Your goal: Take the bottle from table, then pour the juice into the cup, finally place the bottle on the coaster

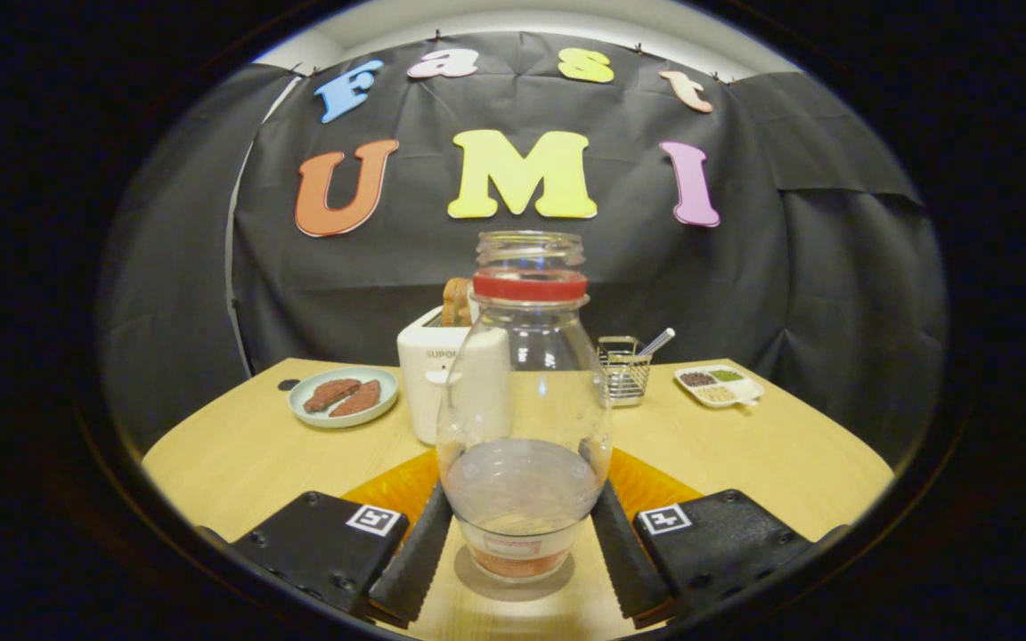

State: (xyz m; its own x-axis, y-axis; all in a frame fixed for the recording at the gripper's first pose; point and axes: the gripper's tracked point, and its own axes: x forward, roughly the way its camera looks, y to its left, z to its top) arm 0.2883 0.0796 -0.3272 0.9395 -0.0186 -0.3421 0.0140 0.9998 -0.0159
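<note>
A clear glass bottle (524, 401) with a red ring at its open neck stands upright between my fingers. It holds only a little reddish juice at its base, and a shadow lies on the table under it. My gripper (522, 500) is shut on the bottle, with one finger pressing on each side of its lower body. An orange coaster (393, 488) lies flat on the wooden table (237, 454), showing on both sides of the bottle just beyond my fingertips. The bottle hides the coaster's middle.
Behind the bottle stands a white toaster (428, 378) with bread in it. To its left is a pale plate (344, 397) with two brown pieces. A wire basket (623, 369) holding a utensil and a white divided dish (720, 385) sit to the right.
</note>
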